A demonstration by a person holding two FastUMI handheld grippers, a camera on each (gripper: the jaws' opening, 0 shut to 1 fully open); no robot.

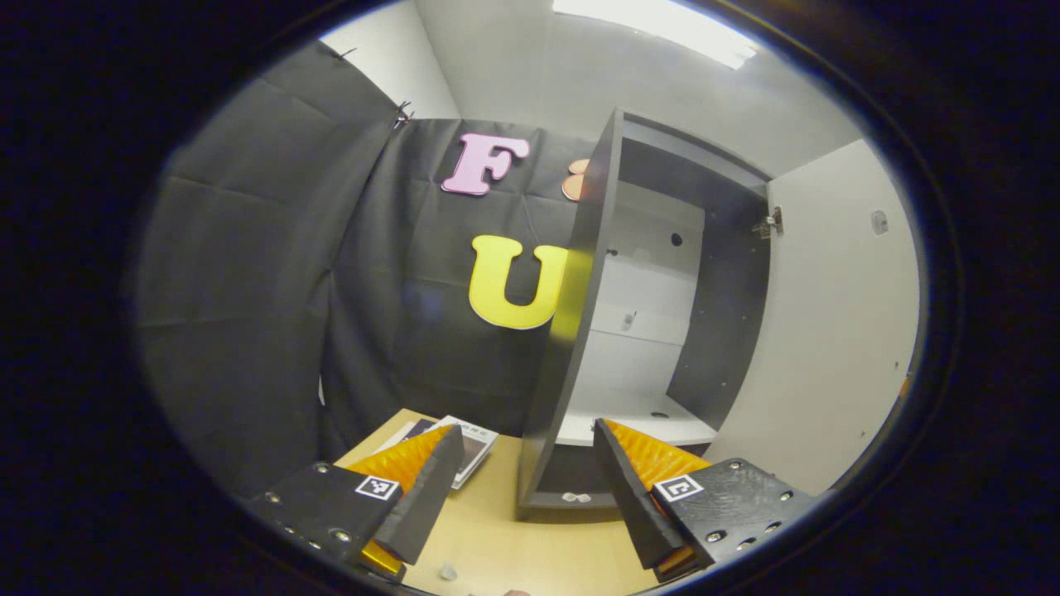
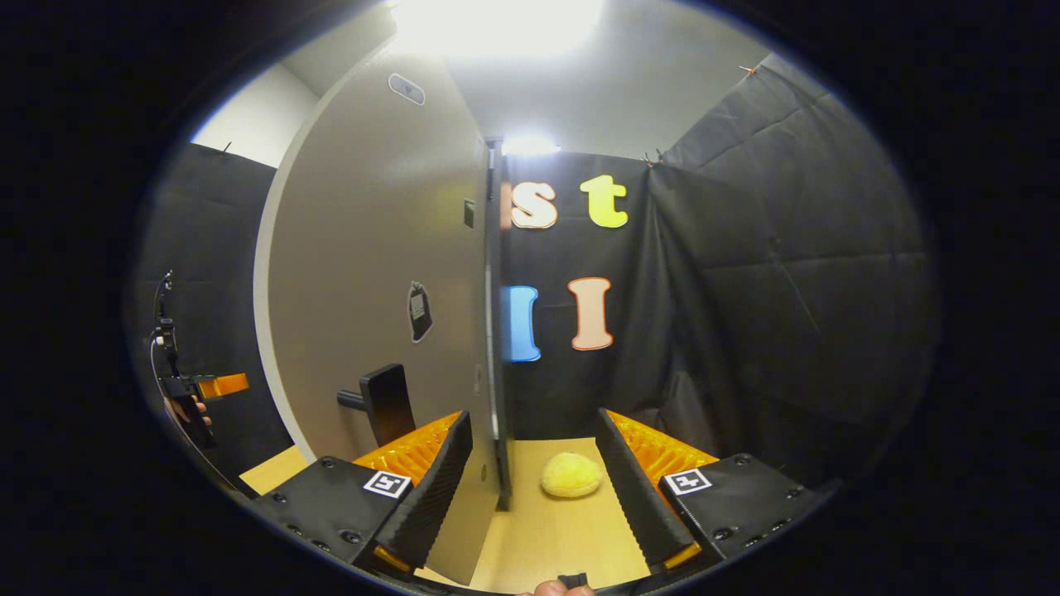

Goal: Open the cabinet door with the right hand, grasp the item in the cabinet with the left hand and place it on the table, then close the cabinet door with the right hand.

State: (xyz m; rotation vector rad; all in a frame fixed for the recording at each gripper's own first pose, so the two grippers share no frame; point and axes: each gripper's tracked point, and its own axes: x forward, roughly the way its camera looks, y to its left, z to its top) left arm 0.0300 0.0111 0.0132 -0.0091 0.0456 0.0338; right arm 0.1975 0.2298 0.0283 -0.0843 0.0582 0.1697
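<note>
- The item, one soft yellow lump (image 2: 571, 475), lies on the table (image 2: 555, 538) in the right gripper view, just past the free edge of the open door and between the two fingers in the picture, touching neither.
- It is a low, rounded mound, a little wider than tall, its long axis running across the view; no clear front or back can be told.
- One cabinet (image 1: 580, 331) stands on the table with its one door (image 2: 373, 273) swung wide open; its pale shelf (image 1: 638, 418) carries nothing that can be seen.
- One dark handle (image 2: 385, 401) sticks out from the door's face, beside the right gripper's (image 2: 530, 480) near finger, apart from it.
- Right gripper jaws: spread wide, holding nothing.
- Left gripper (image 1: 530, 488) jaws: also spread wide and empty, facing the cabinet's near side panel.
- One flat packet (image 1: 468, 447) lies on the table left of the cabinet.
- The table is light wood; black cloth hangs behind, a white wall and ceiling above.
</note>
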